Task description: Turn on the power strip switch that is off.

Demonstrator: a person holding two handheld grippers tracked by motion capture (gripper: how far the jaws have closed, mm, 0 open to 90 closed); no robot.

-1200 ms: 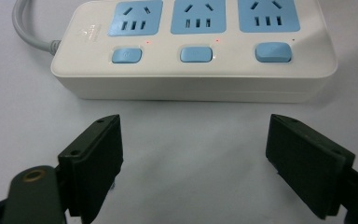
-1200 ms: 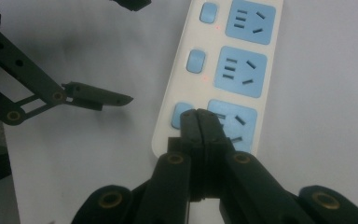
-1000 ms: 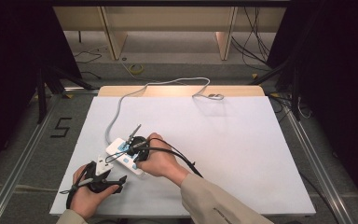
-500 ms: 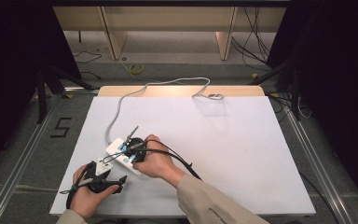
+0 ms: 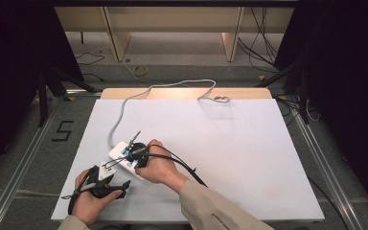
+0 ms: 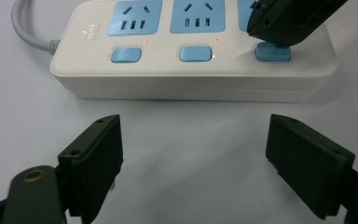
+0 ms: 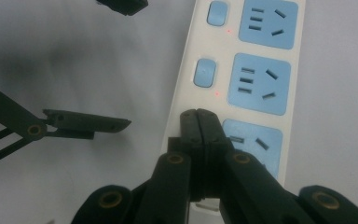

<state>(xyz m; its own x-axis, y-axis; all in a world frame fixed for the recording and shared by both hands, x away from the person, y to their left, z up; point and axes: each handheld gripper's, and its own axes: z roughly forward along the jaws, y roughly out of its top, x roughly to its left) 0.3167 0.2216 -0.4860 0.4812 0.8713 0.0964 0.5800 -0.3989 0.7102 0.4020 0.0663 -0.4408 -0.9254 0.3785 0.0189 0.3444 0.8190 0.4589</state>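
Power strip [image 5: 124,155] flat on the white worktop [image 5: 230,143], near its front left, cable [image 5: 163,88] trailing toward the far edge. Right gripper [image 7: 198,114] pressed together, tips down on the end blue switch [image 6: 272,52] of the strip. Left gripper [image 6: 193,154] spread wide, nothing between, resting just beside the strip's long side. Small red lights glowing by the other two switches.

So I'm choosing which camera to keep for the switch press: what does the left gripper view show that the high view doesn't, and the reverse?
Left gripper view: small red lights beside the blue rocker switches, and the right gripper tip down on the end switch. High view: both hands, the grey cable running to the table's far edge, the floor. Both: the white power strip with blue sockets, on the white table.
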